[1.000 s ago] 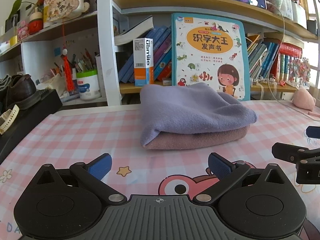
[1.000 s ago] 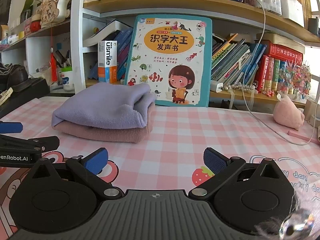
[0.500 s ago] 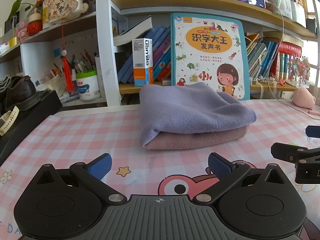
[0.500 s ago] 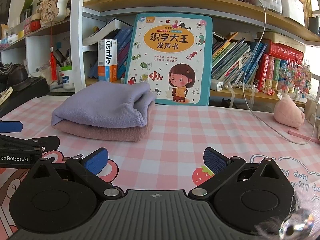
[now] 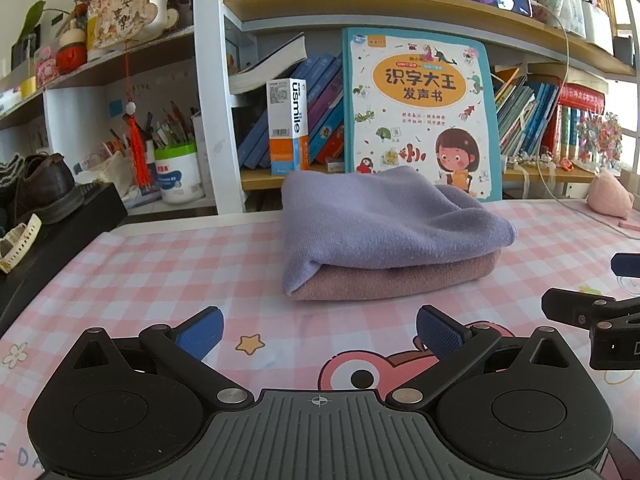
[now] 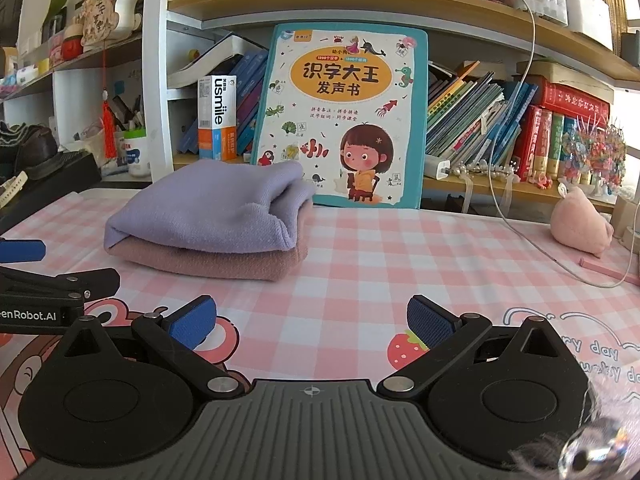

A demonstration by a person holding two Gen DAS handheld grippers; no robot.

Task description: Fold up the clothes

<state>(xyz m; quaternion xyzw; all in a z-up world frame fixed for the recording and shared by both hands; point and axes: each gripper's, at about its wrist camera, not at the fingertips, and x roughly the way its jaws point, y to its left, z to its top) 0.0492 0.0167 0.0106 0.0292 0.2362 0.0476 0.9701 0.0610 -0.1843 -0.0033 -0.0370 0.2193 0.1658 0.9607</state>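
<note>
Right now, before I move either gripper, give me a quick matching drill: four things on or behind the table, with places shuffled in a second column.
Things:
1. purple cloth
2. pink cloth
3. picture book
4. pink plush toy

Places:
A. upright against the shelf behind the pile
B. bottom of the folded pile
C. far right of the table, beside the white cable
D. top of the folded pile

Pairs: 1-D, 2-B, 3-A, 4-C

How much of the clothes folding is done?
Nearly all, it seems. The purple garment lies folded on top of the folded pink garment, a tidy stack on the checked tablecloth. The left gripper and right gripper are open, holding nothing. No unfolded clothes are visible.
</note>
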